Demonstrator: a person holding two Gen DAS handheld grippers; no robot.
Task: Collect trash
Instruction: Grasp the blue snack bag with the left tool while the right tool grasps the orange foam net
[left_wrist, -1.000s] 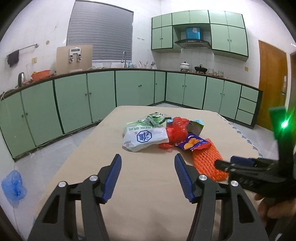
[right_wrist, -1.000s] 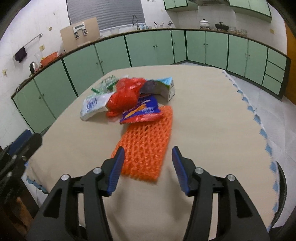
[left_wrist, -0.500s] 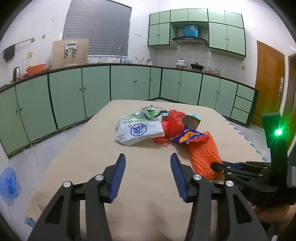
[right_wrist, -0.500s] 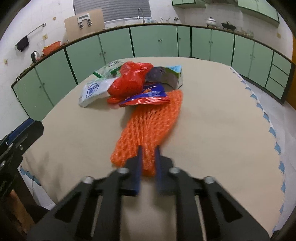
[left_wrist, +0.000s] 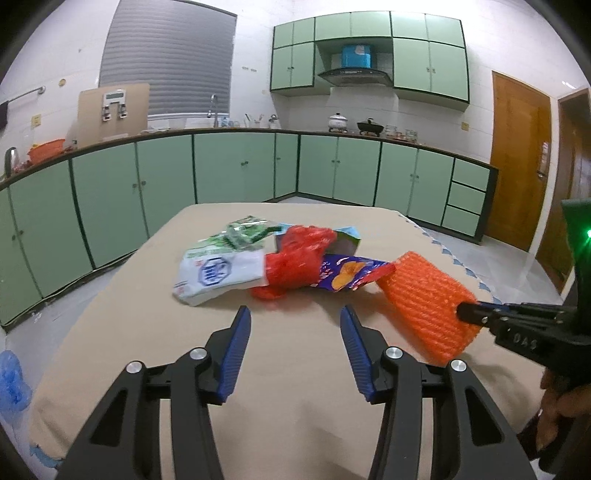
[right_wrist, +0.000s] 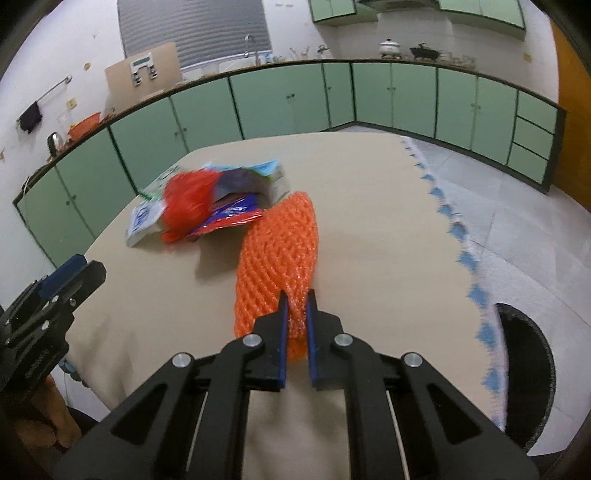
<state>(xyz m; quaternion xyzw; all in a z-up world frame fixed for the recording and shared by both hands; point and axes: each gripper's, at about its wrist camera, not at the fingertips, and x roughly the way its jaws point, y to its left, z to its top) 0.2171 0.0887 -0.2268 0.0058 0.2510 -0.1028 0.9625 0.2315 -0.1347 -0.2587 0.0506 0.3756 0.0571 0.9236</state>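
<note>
My right gripper (right_wrist: 296, 295) is clamped on the near end of the orange foam net (right_wrist: 279, 254), its blue pads pinching the mesh together; the net's gripped end is raised off the beige table (right_wrist: 369, 206), and its far end reaches toward the trash pile. My left gripper (left_wrist: 295, 314) hangs over the table with its jaws partway apart and nothing between them, pointing at that pile. There a white packet with a blue emblem (left_wrist: 218, 275) lies at the left, a crumpled red plastic bag (left_wrist: 299, 258) sits on the middle, and a blue chip bag (left_wrist: 347, 275) pokes out beside the net. A small carton (left_wrist: 345, 242) stands behind them.
</note>
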